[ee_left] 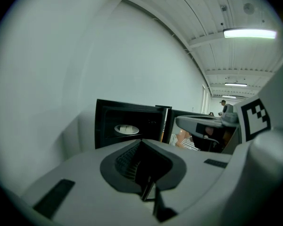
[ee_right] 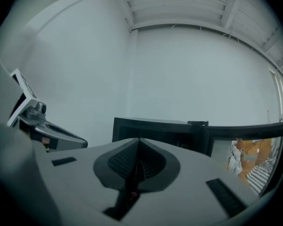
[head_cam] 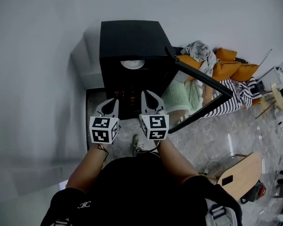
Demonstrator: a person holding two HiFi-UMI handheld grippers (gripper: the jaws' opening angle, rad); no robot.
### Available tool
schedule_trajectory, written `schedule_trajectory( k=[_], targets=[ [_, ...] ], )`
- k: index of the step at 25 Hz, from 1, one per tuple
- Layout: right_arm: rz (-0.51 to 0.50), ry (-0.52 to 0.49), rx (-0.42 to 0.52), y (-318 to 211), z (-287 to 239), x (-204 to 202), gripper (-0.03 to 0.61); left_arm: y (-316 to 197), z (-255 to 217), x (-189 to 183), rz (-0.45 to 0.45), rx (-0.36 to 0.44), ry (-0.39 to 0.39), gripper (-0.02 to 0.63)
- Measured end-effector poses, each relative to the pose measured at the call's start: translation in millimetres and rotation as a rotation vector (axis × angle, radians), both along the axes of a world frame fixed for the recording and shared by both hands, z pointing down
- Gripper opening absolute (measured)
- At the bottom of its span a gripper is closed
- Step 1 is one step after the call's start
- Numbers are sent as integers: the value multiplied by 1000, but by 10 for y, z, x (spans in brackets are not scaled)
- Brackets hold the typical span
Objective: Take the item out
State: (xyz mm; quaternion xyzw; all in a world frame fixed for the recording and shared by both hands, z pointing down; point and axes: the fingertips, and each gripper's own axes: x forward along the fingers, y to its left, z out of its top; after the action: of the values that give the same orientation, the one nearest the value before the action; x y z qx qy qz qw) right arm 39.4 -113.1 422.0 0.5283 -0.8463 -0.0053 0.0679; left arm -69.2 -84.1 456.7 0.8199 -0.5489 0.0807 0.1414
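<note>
Noted black cabinet [head_cam: 129,36] on floor by wall, glass door [head_cam: 203,92] swung open toward R. Found item [head_cam: 132,64] inside on upper shelf, near front: white, round, dish-like. Shows as a pale oval in the dark opening in left gripper view. Can't resolve exact kind (bowl? plate w/ contents?).

Checked L gripper [head_cam: 112,102]: jaws together, nothing betw. them. Checked R gripper [head_cam: 148,96]: same, closed and empty. Both held side by side in front of cabinet opening, well apart from item.

Handling est.:
- Prob. rigid, smooth, light-to-moderate wt.
- If ceramic, fragile and slippery at the lip.
- Best taken at near rim, one pad over the lip, one under.
- Keep level in case of contents.

Must open jaws before approach. Possible risks: tight clearance above the shelf, and door edge close on R side during withdrawal.
</note>
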Motion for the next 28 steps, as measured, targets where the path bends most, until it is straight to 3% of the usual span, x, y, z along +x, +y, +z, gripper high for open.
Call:
schedule_trajectory(
  k=[3,6,15,21,28],
  targets=[
    [-15,53,14,-282,42,32,6,-243,27,70,-3,-12,-1,8],
    [-59,168,55,-538,76,6,6,-483,58,145,-9,-26,-8,8],
    [-294,521,140,-1137,464,-197,8,-1001,232,211,-83,-86,-27,8],
    [-444,652,137,-1454,805,-306,53,-1171,384,140,-175,-131,-35,8],
    [-496,813,168,-1807,1055,-387,90,-1303,446,120,-222,-155,-43,8]
  ],
)
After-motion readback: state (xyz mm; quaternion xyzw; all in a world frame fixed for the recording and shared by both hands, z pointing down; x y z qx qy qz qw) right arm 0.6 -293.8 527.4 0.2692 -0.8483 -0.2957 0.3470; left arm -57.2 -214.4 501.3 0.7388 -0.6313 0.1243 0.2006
